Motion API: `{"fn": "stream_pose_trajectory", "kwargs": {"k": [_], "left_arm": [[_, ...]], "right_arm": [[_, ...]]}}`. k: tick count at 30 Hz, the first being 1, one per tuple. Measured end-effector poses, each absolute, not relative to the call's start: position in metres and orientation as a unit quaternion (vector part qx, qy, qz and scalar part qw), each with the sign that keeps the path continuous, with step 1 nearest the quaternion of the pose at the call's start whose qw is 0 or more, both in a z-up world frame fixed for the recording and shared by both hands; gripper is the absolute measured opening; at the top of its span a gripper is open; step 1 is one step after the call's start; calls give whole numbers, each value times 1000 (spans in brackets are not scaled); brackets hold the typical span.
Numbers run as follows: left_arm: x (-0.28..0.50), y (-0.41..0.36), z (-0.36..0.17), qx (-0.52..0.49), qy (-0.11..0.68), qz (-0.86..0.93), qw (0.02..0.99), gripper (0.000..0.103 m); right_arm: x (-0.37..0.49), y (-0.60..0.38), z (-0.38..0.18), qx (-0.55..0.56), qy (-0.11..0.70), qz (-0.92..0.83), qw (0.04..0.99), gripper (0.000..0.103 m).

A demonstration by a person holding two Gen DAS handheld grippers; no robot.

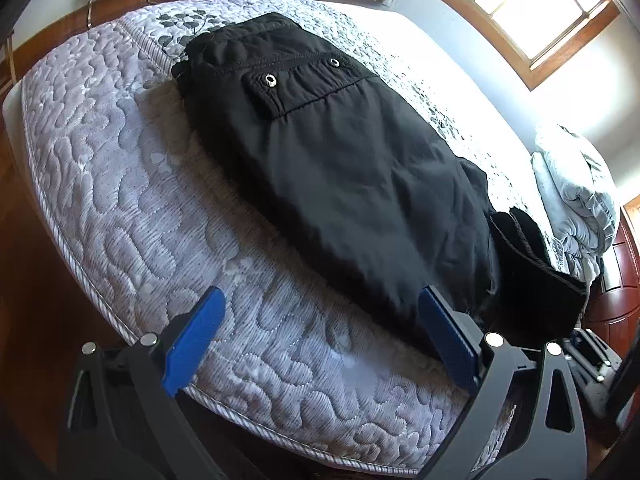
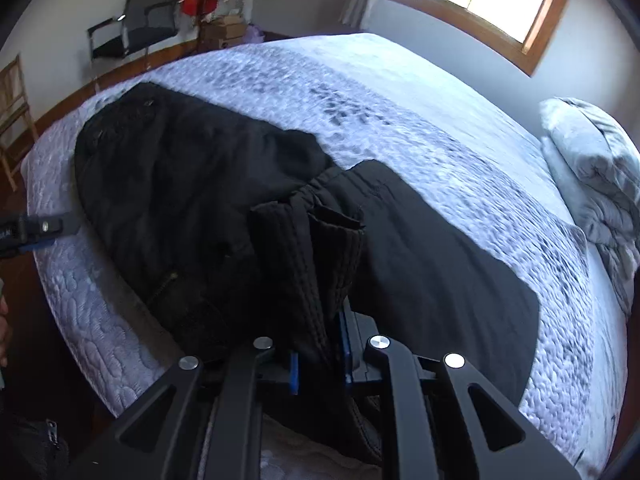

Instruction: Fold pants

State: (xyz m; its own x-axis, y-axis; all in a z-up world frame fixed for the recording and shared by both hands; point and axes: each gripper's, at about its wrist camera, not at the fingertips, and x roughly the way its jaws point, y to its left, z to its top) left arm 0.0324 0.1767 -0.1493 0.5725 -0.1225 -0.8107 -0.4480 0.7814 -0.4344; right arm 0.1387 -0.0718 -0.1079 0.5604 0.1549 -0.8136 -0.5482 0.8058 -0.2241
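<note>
Right tongs [image 2: 318,364] pinch the pants [image 2: 192,200] hem to carry it over; left tongs [image 1: 320,344] spread, empty, at the bed's [image 1: 120,200] near edge, ready to pin.

Matt black cloth pants [image 1: 340,168], quilted grey mattress [image 1: 120,184], glossy wooden floor [image 1: 24,264].
</note>
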Motion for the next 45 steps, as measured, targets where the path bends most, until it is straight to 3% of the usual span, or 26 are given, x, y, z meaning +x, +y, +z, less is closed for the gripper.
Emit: {"fn": "stream_pose_trajectory", "kwargs": {"k": [4, 5, 6, 8, 10, 12, 16, 21, 24, 27, 31, 40, 45], "left_arm": [[33, 176, -153, -316, 457, 96, 826, 97], [33, 177, -153, -315, 458, 97, 826, 97], [34, 177, -154, -315, 458, 97, 826, 97], [34, 178, -155, -318, 459, 100, 824, 97], [34, 180, -156, -322, 458, 101, 822, 97], [33, 181, -157, -325, 457, 102, 822, 97], [29, 182, -158, -330, 456, 101, 820, 97], [28, 179, -161, -334, 457, 98, 818, 97], [28, 180, -161, -338, 456, 96, 818, 97], [27, 182, -161, -343, 455, 97, 816, 97], [23, 187, -159, -344, 451, 100, 817, 97], [19, 189, -160, -345, 450, 103, 817, 98], [20, 186, -160, -347, 452, 100, 815, 98]], "right_arm": [[140, -66, -137, -247, 438, 207, 839, 19], [139, -66, -140, -247, 441, 212, 837, 24], [138, -67, -141, -242, 442, 222, 835, 38], [134, -70, -137, -235, 439, 229, 836, 38], [133, -80, -129, -191, 449, 267, 831, 58], [131, -93, -117, -133, 455, 291, 831, 64], [124, -117, -89, -68, 434, 294, 849, 65], [127, -112, -86, -88, 440, 280, 849, 65], [134, -95, -101, -114, 458, 278, 836, 60], [139, -93, -117, -123, 474, 262, 832, 37], [147, -99, -120, -89, 493, 269, 822, 18], [140, -97, -77, -65, 455, 313, 831, 10], [140, -83, -100, -81, 480, 310, 817, 10]]}}
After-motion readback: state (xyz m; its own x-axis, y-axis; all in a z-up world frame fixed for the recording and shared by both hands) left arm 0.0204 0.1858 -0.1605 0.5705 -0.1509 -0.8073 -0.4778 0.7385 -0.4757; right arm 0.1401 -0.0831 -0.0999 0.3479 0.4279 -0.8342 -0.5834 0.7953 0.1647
